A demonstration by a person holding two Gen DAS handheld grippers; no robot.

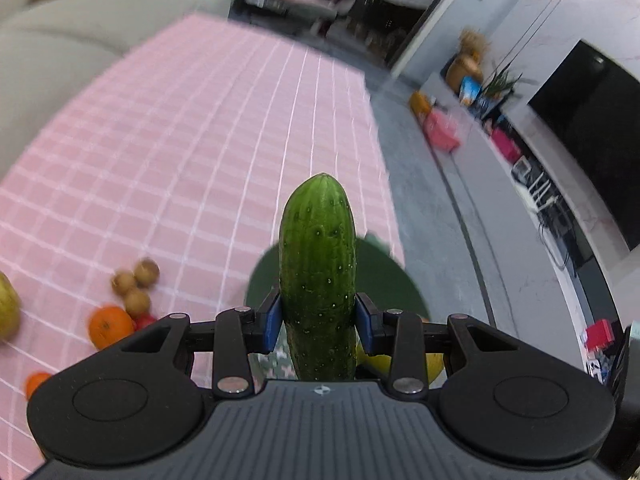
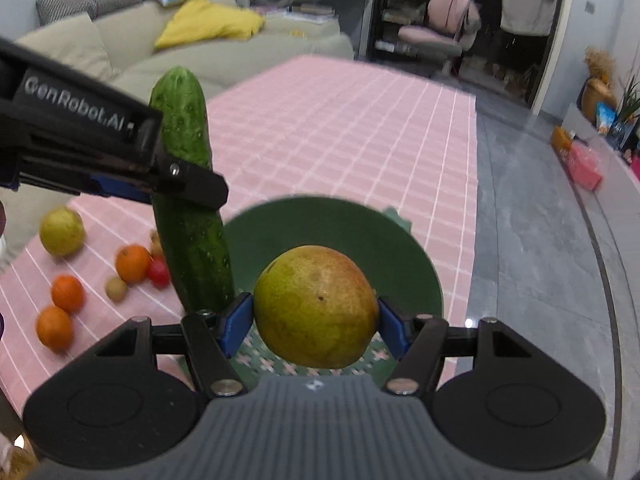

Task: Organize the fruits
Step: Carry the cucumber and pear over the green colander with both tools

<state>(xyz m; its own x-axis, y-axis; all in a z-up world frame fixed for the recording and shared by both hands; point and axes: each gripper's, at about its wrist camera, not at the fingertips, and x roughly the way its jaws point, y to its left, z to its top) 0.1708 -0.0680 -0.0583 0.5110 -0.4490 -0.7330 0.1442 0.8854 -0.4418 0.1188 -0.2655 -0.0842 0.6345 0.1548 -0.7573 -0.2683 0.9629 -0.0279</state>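
My left gripper [image 1: 318,316] is shut on a green cucumber [image 1: 318,268], which stands upright between the blue pads above a dark green bowl [image 1: 384,280]. In the right wrist view the same cucumber [image 2: 192,216] hangs in the left gripper [image 2: 188,184] at the bowl's left rim. My right gripper [image 2: 316,320] is shut on a yellow-green pear [image 2: 316,306] with a reddish blush, held over the green bowl [image 2: 332,228]. The bowl sits on a pink checked tablecloth [image 2: 340,128].
Loose fruit lies left of the bowl: oranges [image 2: 133,263], a red tomato [image 2: 159,272], small brown kiwis [image 1: 136,284] and a yellow-green fruit [image 2: 62,231]. A beige sofa [image 2: 120,56] stands behind the table. Grey floor [image 2: 532,240] and a TV wall lie to the right.
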